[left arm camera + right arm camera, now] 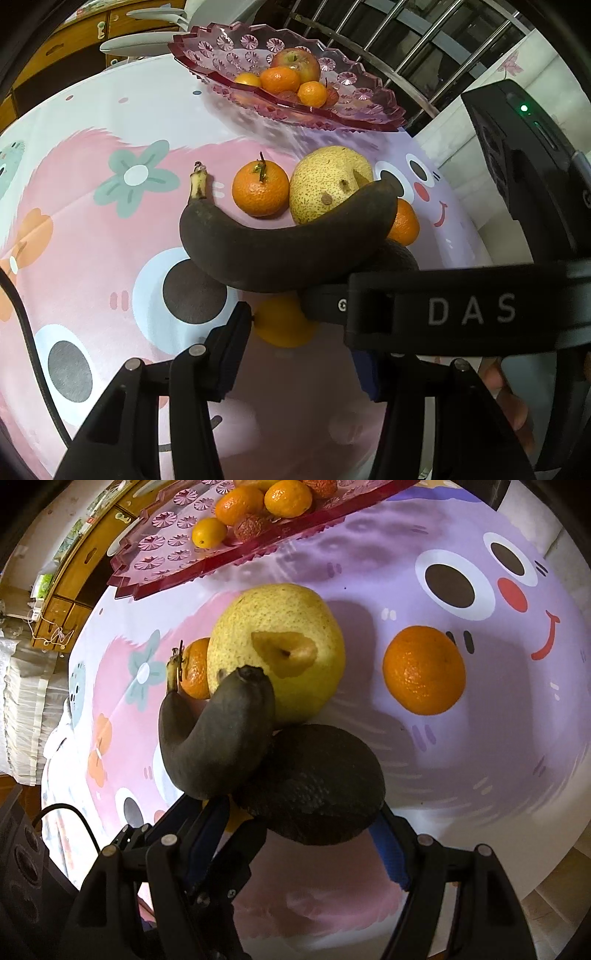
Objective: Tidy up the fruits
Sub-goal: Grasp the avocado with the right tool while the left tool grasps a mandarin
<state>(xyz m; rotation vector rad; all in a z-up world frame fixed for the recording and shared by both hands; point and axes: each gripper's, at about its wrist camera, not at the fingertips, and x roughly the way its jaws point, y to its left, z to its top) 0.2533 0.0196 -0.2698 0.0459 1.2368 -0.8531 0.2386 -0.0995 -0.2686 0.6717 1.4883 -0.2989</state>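
Observation:
A blackened banana (280, 251) lies on the patterned tablecloth in front of a yellow pear (325, 181), a tangerine (260, 188) and a second tangerine (404, 223). A dark avocado (314, 782) lies against the banana (218, 746). My right gripper (306, 830) stands open around the avocado, one finger on each side. My left gripper (299, 350) is open around a small yellow citrus (282, 323); its right finger is partly hidden behind the right gripper's body (461, 310). The pink glass fruit dish (347, 107) at the back holds an apple and several small citrus.
The pear (273, 653) and one tangerine (423, 675) lie just beyond the avocado. The dish (177, 565) is at the far left in the right wrist view. A metal railing (424, 40) and a wooden cabinet (66, 44) stand behind the table. A black cable (26, 325) runs at the left.

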